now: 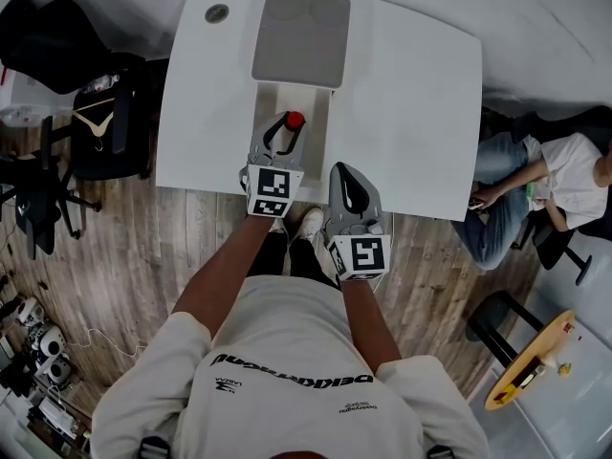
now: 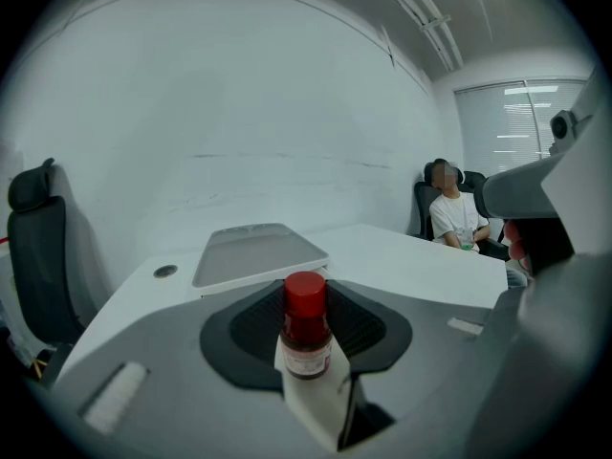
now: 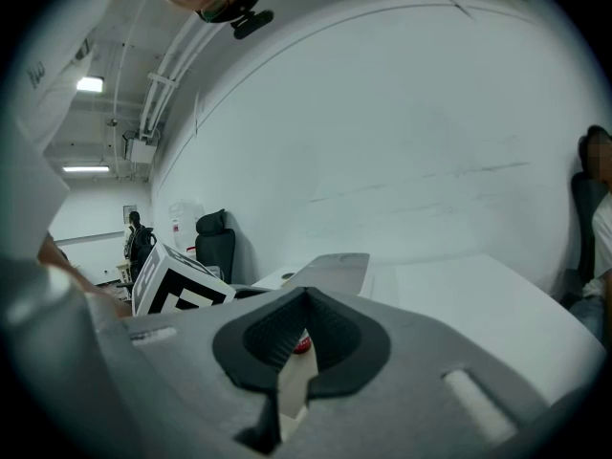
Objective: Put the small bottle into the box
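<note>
Right now your left gripper (image 1: 285, 134) is pinching the bottle (image 2: 307, 328) just below its red cap, with the pads pressed on both sides and the bottle upright. It hangs over the open white box (image 1: 322, 113) near the front edge of the table (image 1: 411, 94). Whether its base touches the box floor, you cannot tell from any view. The box's grey lid (image 1: 300, 38) lies folded back flat on the far side, touching the box along its rear rim. Your right gripper (image 1: 348, 178) sits just beside the left one, nearer the table's front edge. Its jaws are pressed together with nothing between them, and only the red cap shows through the slit below the pads. The table is plain white, with a round cable hole (image 1: 217, 12) near its far left corner. Under you the floor (image 1: 143, 256) is wood plank. Dark office chairs (image 1: 105, 113) stand to your left, one with a hanger on it. A seated person (image 1: 535, 185) in a white shirt is off the table's right side, and a small round yellow table (image 1: 531, 361) stands further back on your right. Beyond the box is a bare pale wall (image 2: 239, 113), with blinds (image 2: 521, 122) at the right.
</note>
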### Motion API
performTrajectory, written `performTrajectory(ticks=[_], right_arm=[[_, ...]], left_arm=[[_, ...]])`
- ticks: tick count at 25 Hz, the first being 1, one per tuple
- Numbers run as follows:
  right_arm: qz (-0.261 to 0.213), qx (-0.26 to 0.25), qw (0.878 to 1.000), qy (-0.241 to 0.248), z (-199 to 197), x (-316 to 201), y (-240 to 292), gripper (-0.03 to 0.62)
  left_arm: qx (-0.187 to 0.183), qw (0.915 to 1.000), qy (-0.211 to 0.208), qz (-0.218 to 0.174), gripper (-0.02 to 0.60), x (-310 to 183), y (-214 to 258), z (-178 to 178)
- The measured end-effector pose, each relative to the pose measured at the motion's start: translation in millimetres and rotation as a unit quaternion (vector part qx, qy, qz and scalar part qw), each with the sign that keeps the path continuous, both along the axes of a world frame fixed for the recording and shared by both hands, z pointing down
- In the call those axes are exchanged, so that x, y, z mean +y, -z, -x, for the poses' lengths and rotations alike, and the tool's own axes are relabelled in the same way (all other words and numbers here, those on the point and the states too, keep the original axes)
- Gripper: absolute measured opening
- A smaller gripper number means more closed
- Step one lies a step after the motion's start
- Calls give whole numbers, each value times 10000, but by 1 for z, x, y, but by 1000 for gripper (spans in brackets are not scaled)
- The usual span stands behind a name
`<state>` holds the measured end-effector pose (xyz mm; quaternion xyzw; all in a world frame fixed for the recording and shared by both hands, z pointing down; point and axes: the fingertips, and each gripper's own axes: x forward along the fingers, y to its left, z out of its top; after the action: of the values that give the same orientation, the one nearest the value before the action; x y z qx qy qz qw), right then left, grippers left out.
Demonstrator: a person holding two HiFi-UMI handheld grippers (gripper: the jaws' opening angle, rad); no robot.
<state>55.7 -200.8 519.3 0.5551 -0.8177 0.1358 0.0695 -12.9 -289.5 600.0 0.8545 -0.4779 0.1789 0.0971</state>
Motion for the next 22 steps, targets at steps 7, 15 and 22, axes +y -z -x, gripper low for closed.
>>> performTrajectory(ticks=[7, 15, 22], right_arm=[[23, 2, 10000, -22, -2, -1, -4, -2], [-6, 24, 10000, -37, -6, 0, -2, -2], [-42, 18, 10000, -36, -6, -1, 3, -2]], left_arm=[[-65, 9999, 20, 79, 137, -2, -8, 0], [-124, 9999, 9, 92, 140, 1, -11, -1], [-179, 9998, 9, 130, 141, 5, -11, 0]])
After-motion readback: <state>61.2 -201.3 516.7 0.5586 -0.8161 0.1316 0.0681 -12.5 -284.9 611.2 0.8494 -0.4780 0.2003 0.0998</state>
